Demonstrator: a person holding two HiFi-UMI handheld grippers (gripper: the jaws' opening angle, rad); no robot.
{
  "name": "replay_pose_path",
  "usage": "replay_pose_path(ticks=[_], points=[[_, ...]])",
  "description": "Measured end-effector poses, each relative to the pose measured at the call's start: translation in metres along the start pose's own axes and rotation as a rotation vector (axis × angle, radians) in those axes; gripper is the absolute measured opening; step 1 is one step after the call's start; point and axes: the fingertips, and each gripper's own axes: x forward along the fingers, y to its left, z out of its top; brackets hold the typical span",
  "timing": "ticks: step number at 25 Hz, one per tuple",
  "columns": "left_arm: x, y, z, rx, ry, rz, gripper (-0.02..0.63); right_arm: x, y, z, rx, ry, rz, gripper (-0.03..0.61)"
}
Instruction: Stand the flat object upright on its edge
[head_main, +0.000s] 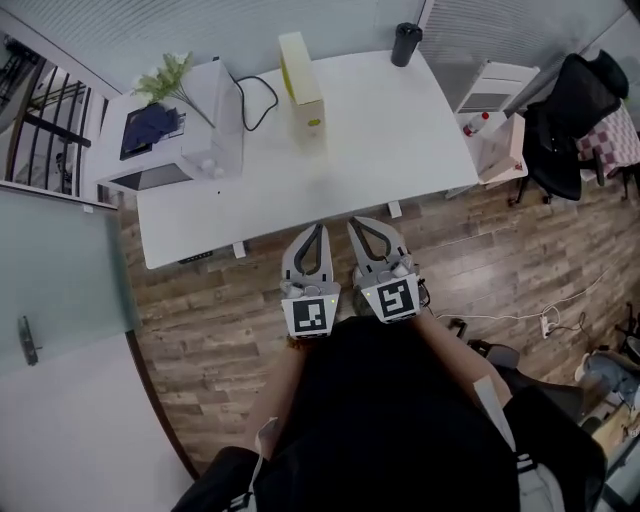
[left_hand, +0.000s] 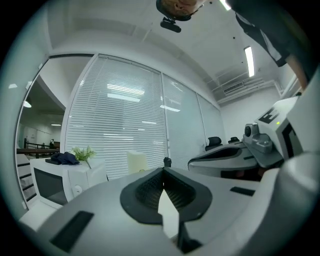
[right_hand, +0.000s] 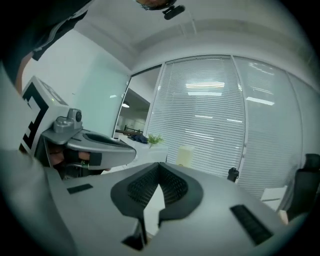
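At the left of the head view, a white microwave is being seen on the white table, with a dark cloth and a green plant on top of it. Toward upper centre, the pale yellow flat box is being shown already up on a narrow edge, its long axis running up the frame and away from the person. A small round mark is being shown low on its end face, but no writing can be read there. A dark tumbler is being seen at the table's far edge, upper right of the box. Below the table's near edge, at centre, the left gripper and then the right gripper are being held side by side, each with its jaws pressed together on nothing. The box is lying straight up the frame from both and well apart from them. The left gripper is judged the nearer.
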Motion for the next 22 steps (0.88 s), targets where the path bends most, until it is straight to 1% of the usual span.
replay_pose_path(ticks=[2,5,11,15,18,22], points=[[-0.006,0.003,0.000,-0.002,-0.008,-0.012,0.006,-0.002,0.002,0.001,-0.016,0.003,-0.024,0.005],[-0.014,0.007,0.000,0.010,-0.011,-0.025,0.006,-0.002,0.006,0.003,-0.008,0.013,-0.040,0.005],[-0.016,0.010,-0.003,-0.008,-0.009,-0.034,0.006,-0.002,0.014,0.006,-0.005,0.011,-0.026,0.005],[-0.011,0.009,0.000,-0.020,-0.019,-0.048,0.006,-0.002,0.009,0.005,-0.006,0.011,-0.043,0.005],[-0.008,0.008,0.004,-0.021,-0.024,-0.059,0.006,-0.002,0.005,0.005,-0.009,0.011,-0.053,0.005],[-0.005,0.010,-0.004,-0.007,-0.007,-0.057,0.006,0.002,0.003,0.004,-0.012,0.014,-0.049,0.005]])
